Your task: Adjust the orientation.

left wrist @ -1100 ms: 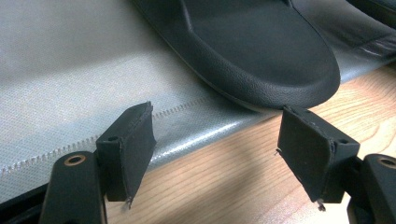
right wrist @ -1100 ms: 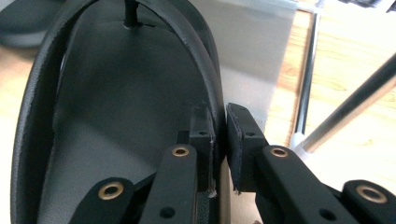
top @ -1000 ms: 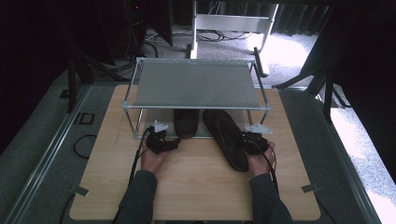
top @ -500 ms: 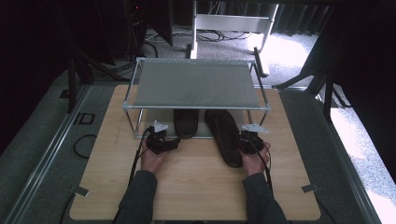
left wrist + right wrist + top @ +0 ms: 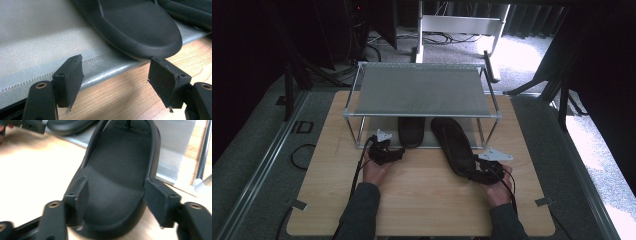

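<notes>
Two black sandals lie at a two-level metal rack [image 5: 422, 90]. The left sandal [image 5: 411, 131] lies on the lower shelf. The right sandal [image 5: 455, 145] lies half out on the wooden table [image 5: 422, 200], heel toward me. My left gripper [image 5: 398, 152] is open just before the left sandal's heel [image 5: 140, 30], with nothing between its pads [image 5: 72, 80]. My right gripper [image 5: 117, 195] has just been opening and now stands open with the right sandal's heel [image 5: 117, 177] between its jaws. One pad hangs over the footbed and the other stands outside the rim.
The rack's grey mesh top shelf hangs over the sandals' toes, and thin posts [image 5: 484, 135] stand at its front corners. A grey mat [image 5: 37, 37] covers the lower shelf. Bare wood lies between my two hands. Cables trail from both grippers.
The right gripper's jaws have opened off the right sandal's heel, and that hand has drawn back toward the table's near edge. The left gripper has kept still.
</notes>
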Demonstrator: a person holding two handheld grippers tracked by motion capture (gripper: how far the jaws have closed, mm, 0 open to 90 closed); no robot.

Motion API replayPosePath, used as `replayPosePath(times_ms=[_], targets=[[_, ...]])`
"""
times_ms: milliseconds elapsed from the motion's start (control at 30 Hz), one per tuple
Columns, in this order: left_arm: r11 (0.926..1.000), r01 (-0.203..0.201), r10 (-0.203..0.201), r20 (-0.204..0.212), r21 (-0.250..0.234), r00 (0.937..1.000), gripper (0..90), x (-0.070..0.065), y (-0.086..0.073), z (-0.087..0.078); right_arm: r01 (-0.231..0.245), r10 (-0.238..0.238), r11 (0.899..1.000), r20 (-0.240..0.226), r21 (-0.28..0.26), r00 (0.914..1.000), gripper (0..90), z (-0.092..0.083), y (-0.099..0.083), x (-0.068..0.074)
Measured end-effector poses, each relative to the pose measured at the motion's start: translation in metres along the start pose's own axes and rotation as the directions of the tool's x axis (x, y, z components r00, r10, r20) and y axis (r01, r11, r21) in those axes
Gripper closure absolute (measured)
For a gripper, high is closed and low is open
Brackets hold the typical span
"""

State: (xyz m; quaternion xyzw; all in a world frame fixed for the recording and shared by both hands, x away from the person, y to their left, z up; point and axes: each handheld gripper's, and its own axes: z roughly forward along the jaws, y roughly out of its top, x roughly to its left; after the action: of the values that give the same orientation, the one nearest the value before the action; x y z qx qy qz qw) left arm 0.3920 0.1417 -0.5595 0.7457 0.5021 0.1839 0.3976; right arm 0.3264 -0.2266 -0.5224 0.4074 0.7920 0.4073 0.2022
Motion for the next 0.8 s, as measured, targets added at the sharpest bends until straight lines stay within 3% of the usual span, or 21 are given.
replayPosePath(times_ms=[133, 200, 433, 800], targets=[[1.0, 0.001, -0.001, 0.0, 0.0, 1.0, 28.8, 0.0, 0.0, 0.0, 0.014, -0.014, 1.0, -0.015, 0.007, 0.9998, 20.6, -0.008, -0.005, 0.006], [1.0, 0.001, -0.001, 0.001, 0.0, 1.0, 28.7, 0.0, 0.0, 0.0, 0.038, -0.037, 0.999, -0.008, 0.027, 0.9993, 19.0, -0.01, -0.009, 0.009], [1.0, 0.002, -0.002, 0.001, -0.001, 1.0, 28.7, 0.0, 0.0, 0.0, 0.05, -0.048, 0.996, -0.022, 0.075, 0.9986, 17.9, -0.005, -0.018, 0.007], [1.0, 0.006, -0.006, 0.004, -0.002, 1.0, 28.7, 0.0, 0.0, 0.0, 0.058, -0.056, 0.996, -0.029, 0.066, 0.998, 22.6, 0.007, -0.009, 0.005]])
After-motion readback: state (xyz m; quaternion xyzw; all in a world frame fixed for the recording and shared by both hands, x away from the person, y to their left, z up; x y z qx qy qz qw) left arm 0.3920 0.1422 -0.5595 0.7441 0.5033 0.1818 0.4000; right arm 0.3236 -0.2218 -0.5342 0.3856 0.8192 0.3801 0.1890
